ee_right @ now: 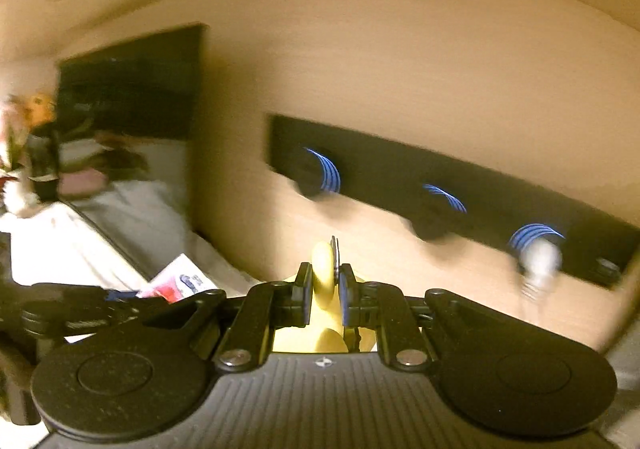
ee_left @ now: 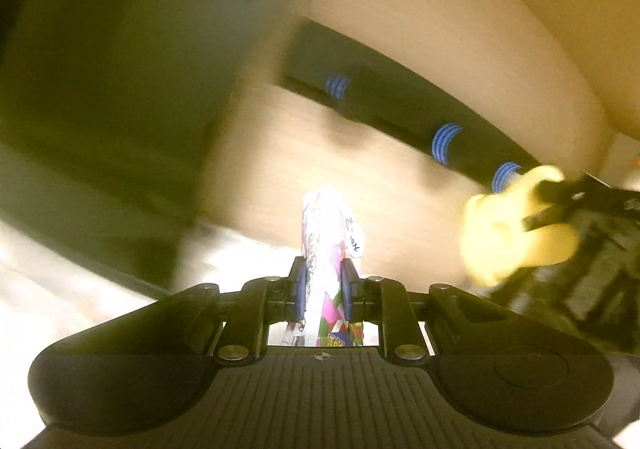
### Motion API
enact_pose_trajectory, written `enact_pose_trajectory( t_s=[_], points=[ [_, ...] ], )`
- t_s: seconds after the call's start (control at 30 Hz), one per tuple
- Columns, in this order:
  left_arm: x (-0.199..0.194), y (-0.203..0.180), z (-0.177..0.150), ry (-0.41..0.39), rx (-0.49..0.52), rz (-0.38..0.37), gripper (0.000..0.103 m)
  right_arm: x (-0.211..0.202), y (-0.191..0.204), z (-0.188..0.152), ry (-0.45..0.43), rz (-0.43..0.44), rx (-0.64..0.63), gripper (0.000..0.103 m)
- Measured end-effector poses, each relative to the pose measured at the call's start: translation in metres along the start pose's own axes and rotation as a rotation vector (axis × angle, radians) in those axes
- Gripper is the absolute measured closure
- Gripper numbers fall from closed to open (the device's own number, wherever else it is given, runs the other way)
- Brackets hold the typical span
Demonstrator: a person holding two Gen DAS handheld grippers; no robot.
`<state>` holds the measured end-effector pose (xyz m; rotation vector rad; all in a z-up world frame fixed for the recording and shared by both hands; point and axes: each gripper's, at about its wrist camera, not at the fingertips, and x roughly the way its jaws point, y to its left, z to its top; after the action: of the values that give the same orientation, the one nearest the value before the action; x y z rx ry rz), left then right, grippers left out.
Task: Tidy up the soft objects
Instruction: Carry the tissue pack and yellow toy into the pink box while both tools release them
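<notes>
My left gripper [ee_left: 324,281] is shut on a colourful printed soft packet [ee_left: 330,233] that stands up between the pads, held in the air. My right gripper [ee_right: 325,289] is shut on a pale yellow soft toy [ee_right: 323,273]. The yellow toy [ee_left: 516,225] also shows in the left wrist view at the right, pinched by the right gripper's black fingers [ee_left: 548,213]. In the right wrist view the left gripper [ee_right: 80,313] and its packet [ee_right: 180,281] show at the lower left. Both views are motion-blurred.
A wooden wall [ee_right: 400,69] fills the background. A black rail with blue-ringed hooks [ee_right: 440,189] hangs on it, also in the left wrist view [ee_left: 400,109]. A dark panel [ee_right: 132,81] stands at the left, with white bedding [ee_right: 80,241] and plush items [ee_right: 36,109] below.
</notes>
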<state>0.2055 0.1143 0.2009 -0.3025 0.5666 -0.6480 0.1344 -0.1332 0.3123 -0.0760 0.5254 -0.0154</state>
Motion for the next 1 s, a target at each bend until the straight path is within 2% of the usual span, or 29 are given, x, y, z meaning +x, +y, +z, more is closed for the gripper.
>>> enact_pose_trajectory(
  t_s=[0.13,0.23,0.33,0.43,0.5,0.53,0.6,0.8,0.93,1.0],
  points=[
    [0.034,-0.04,-0.03,0.071,-0.012,-0.067,0.083,0.005,-0.043,-0.028,0.059,-0.046,0.082,0.09],
    [0.061,-0.067,-0.061,0.128,-0.004,-0.068,0.082,0.022,-0.063,-0.048,0.122,-0.035,0.164,0.09],
    [0.098,-0.072,-0.089,0.211,-0.064,-0.014,0.08,0.045,-0.076,-0.068,0.208,-0.002,0.241,0.09],
    [0.135,-0.068,-0.116,0.374,-0.072,0.089,0.08,0.077,-0.07,-0.097,0.298,0.002,0.305,0.09],
    [0.14,-0.057,-0.131,0.436,-0.104,0.09,0.077,0.099,-0.07,-0.115,0.366,0.004,0.336,0.09],
    [0.137,-0.052,-0.137,0.441,-0.127,0.073,0.075,0.11,-0.069,-0.123,0.404,0.006,0.349,0.09],
    [0.133,-0.054,-0.138,0.421,-0.106,0.061,0.076,0.126,-0.069,-0.138,0.438,-0.007,0.354,0.09],
    [0.121,-0.07,-0.119,0.394,0.027,0.051,0.075,0.132,-0.067,-0.146,0.419,-0.006,0.342,0.089],
    [0.104,-0.08,-0.106,0.348,0.13,0.066,0.075,0.131,-0.057,-0.145,0.412,-0.011,0.283,0.089],
    [0.098,-0.082,-0.104,0.337,0.144,0.049,0.076,0.129,-0.052,-0.142,0.409,-0.025,0.245,0.089]
  ],
)
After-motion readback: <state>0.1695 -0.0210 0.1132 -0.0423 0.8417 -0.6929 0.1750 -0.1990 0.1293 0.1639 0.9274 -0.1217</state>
